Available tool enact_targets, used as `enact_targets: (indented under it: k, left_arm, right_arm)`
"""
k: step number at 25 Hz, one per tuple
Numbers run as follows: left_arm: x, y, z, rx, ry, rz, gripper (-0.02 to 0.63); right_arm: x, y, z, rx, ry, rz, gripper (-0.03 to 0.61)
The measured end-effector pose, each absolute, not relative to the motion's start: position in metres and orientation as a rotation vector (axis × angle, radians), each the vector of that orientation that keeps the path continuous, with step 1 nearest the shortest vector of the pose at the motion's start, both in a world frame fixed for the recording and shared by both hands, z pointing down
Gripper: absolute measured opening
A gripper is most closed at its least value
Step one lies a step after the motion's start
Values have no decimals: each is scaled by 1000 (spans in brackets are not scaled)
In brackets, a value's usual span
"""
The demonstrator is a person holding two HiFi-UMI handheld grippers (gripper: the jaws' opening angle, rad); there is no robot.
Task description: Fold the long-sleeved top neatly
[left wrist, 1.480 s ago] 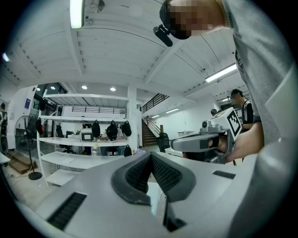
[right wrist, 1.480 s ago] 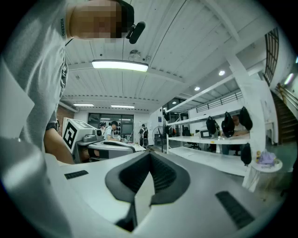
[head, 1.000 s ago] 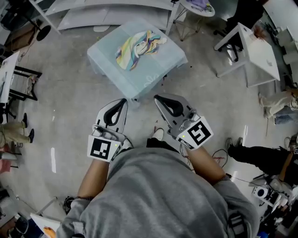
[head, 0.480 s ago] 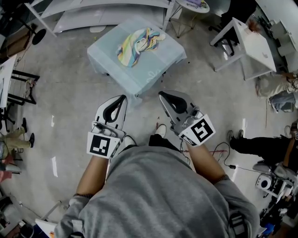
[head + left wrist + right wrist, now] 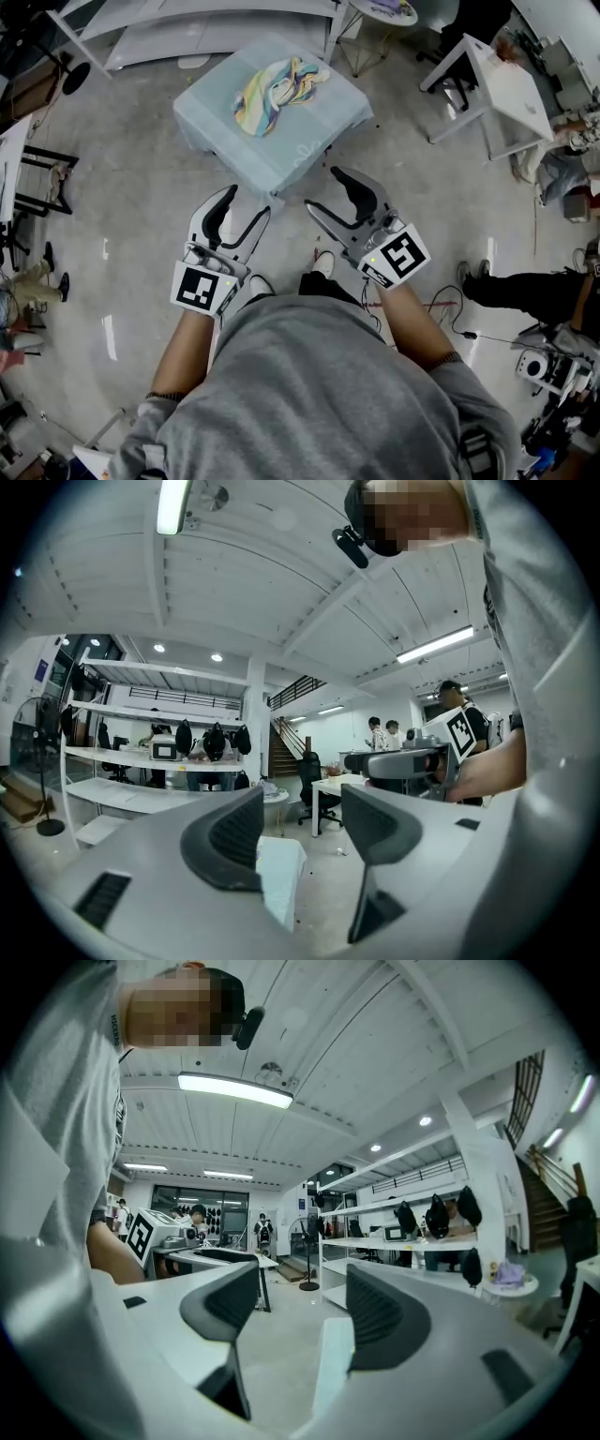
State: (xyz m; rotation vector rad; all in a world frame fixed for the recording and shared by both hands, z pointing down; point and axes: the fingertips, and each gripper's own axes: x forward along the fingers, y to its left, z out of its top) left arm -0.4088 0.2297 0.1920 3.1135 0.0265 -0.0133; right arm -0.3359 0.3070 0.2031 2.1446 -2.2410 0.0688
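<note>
L gripper (image 5: 247, 202) & R gripper (image 5: 323, 189) jaws just opened, nothing between; top (image 5: 272, 89) crumpled on table (image 5: 323, 117)

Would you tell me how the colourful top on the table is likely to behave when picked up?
Probably floppy: the top lies crumpled in soft folds on the table, so it should sag from any grip. Likely light, as it looks thin.

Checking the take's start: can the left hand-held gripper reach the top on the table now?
Probably not yet: the left hand-held gripper, jaws just opened and empty, is short of the table, the top further in. Nothing blocks the way.
</note>
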Motion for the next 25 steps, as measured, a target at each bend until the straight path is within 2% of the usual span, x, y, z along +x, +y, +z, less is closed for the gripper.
enact_targets:
  k: [2,3,7,25]
  left_arm:
    - [-406,231,192,3124,28,-17,300]
    - [-404,233,192,3129,30,-18,305]
    - [-394,240,193,3137,56,-32,307]
    - [-292,308,200,3121,-6,14,309]
  right_arm:
    - [-333,307,205,2124,-2248,69,375]
    - [-330,308,206,2112,-2247,67,398]
    - [-323,312,209,2086,-2241,64,442]
    - [-229,376,223,2022,-2287,80,451]
